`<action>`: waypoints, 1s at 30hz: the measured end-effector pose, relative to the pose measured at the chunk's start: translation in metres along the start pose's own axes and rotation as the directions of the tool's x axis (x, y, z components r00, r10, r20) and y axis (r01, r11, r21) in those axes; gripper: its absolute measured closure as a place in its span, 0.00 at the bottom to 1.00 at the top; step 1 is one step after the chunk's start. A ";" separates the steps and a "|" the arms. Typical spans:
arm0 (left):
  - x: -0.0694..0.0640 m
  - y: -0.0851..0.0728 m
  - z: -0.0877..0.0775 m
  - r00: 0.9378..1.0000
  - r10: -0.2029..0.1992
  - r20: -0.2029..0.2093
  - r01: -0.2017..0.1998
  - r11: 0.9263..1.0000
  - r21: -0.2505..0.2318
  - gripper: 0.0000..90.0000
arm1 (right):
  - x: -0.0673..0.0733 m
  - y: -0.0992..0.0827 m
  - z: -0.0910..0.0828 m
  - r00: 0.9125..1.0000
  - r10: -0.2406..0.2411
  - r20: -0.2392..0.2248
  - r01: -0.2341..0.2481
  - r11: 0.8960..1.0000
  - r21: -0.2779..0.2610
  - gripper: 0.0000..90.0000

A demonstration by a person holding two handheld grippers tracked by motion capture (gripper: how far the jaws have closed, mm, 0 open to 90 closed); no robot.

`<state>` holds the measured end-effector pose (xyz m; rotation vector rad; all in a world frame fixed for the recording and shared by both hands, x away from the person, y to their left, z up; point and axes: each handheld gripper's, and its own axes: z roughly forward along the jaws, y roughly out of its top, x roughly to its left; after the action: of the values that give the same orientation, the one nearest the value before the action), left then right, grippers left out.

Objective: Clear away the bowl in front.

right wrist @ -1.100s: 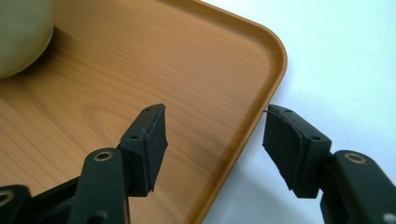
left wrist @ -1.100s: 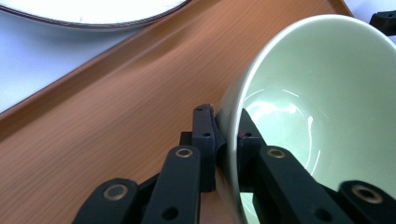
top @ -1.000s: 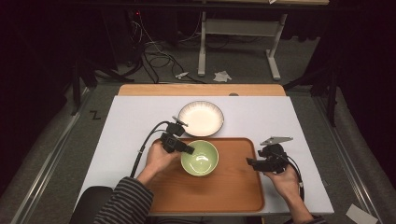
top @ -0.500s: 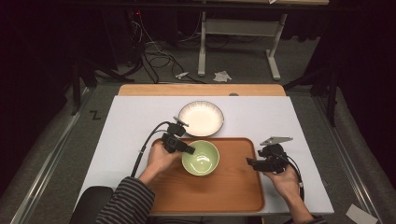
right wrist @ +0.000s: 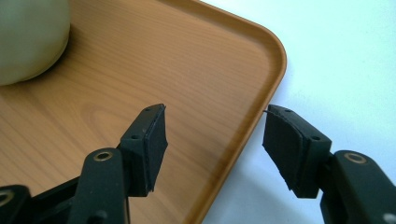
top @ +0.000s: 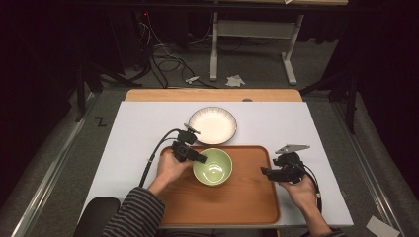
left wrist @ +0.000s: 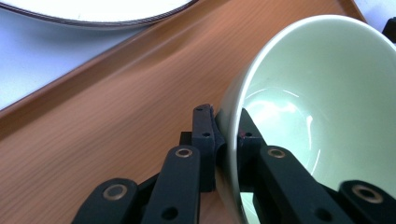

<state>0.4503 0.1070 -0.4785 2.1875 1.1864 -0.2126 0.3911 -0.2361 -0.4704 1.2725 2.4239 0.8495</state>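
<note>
Green bowl (top: 212, 167) is seen near the middle of the high view, on the upper half of a wooden tray (top: 237, 207), and its rim at the left side is clamped by the left tool (top: 196, 156); in the left gripper view one jaw is pressed against the outside wall of the bowl (left wrist: 317, 93) and the other against the inside, so the grip is judged to be made. Whether the bowl is lifted or resting on the tray (left wrist: 116, 107) cannot be told. The grasp appears done; what is left is judged to be the carrying and setting down of the bowl, the destination being unknown. The bowl is seen to be empty, with only light reflected on its glaze. A white plate (top: 212, 125) with a dark rim is placed just above the tray on the pale surface (top: 138, 128), and nothing is seen on it. The right tool (top: 267, 173) is held at the right edge of the tray, its jaws spread apart with nothing between them; in the right gripper view the tray's rim (right wrist: 261, 107) is straddled by them, one jaw over the wood and one over the surface (right wrist: 345, 60).
</note>
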 end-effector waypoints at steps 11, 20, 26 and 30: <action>-0.004 0.001 0.003 1.000 0.009 -0.015 -0.009 1.000 -0.025 0.91 | 0.000 0.000 0.000 1.000 -0.001 -0.001 0.001 1.000 0.000 0.45; -0.006 0.000 0.004 1.000 0.018 -0.025 -0.019 0.999 -0.034 0.91 | 0.001 0.000 0.001 1.000 -0.003 -0.001 0.003 1.000 0.004 0.45; -0.006 0.000 0.005 0.999 0.020 -0.034 -0.022 0.999 -0.036 0.88 | 0.002 0.000 0.001 1.000 -0.001 0.000 0.001 1.000 0.006 0.45; -0.006 0.000 0.005 0.999 0.029 -0.046 -0.031 0.999 -0.041 0.85 | 0.001 0.000 0.002 1.000 -0.001 -0.001 0.001 1.000 0.007 0.45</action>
<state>0.4477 0.1003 -0.4798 2.1823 1.1719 -0.1246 0.3913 -0.2351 -0.4717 1.2738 2.4301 0.8420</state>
